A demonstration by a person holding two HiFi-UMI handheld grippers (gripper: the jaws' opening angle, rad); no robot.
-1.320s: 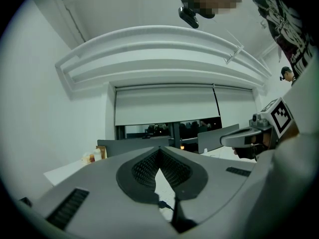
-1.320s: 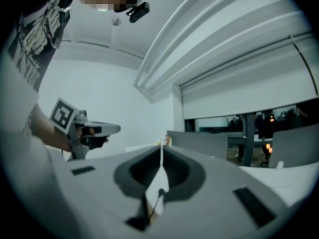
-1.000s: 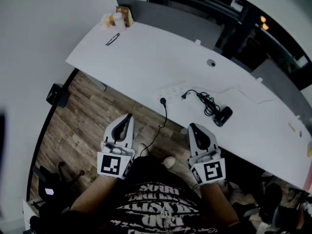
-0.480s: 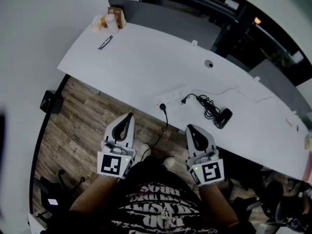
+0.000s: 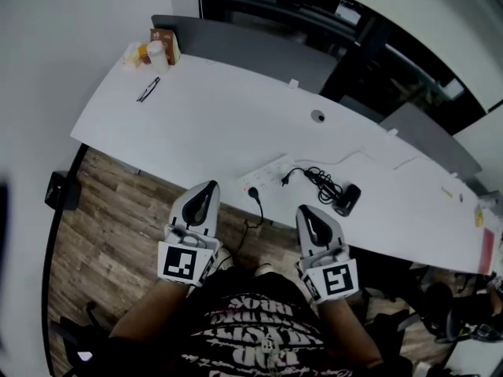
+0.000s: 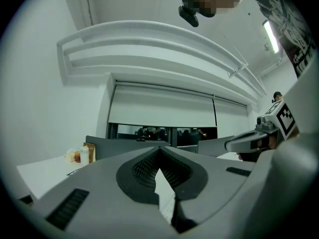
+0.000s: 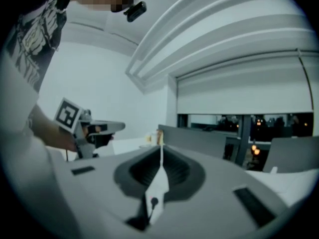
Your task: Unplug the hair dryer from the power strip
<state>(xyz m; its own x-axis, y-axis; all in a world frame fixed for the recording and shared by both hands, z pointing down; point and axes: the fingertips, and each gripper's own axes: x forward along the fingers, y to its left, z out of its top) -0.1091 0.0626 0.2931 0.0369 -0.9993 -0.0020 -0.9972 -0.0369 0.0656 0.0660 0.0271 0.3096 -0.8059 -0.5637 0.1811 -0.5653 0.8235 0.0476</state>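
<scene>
In the head view a white power strip (image 5: 265,176) lies near the front edge of the white table (image 5: 204,108). A black plug (image 5: 254,194) sits at its near end, with a cord hanging over the edge. A second black plug (image 5: 285,177) joins a coiled cord (image 5: 318,181) to the black hair dryer (image 5: 346,199). My left gripper (image 5: 207,185) and right gripper (image 5: 303,209) hover over the floor just short of the table edge, both shut and empty. The left gripper view (image 6: 159,149) and right gripper view (image 7: 161,146) show the tips meeting.
Bottles and a box (image 5: 153,48) stand at the table's far left corner, with a dark pen-like item (image 5: 148,89) nearby. A cable hole (image 5: 317,116) sits mid-table. A grey partition (image 5: 259,45) runs behind. A black box (image 5: 61,191) stands on the wooden floor.
The table and power strip have drawn closer to both grippers as I moved forward. Both grippers stay shut and empty.
</scene>
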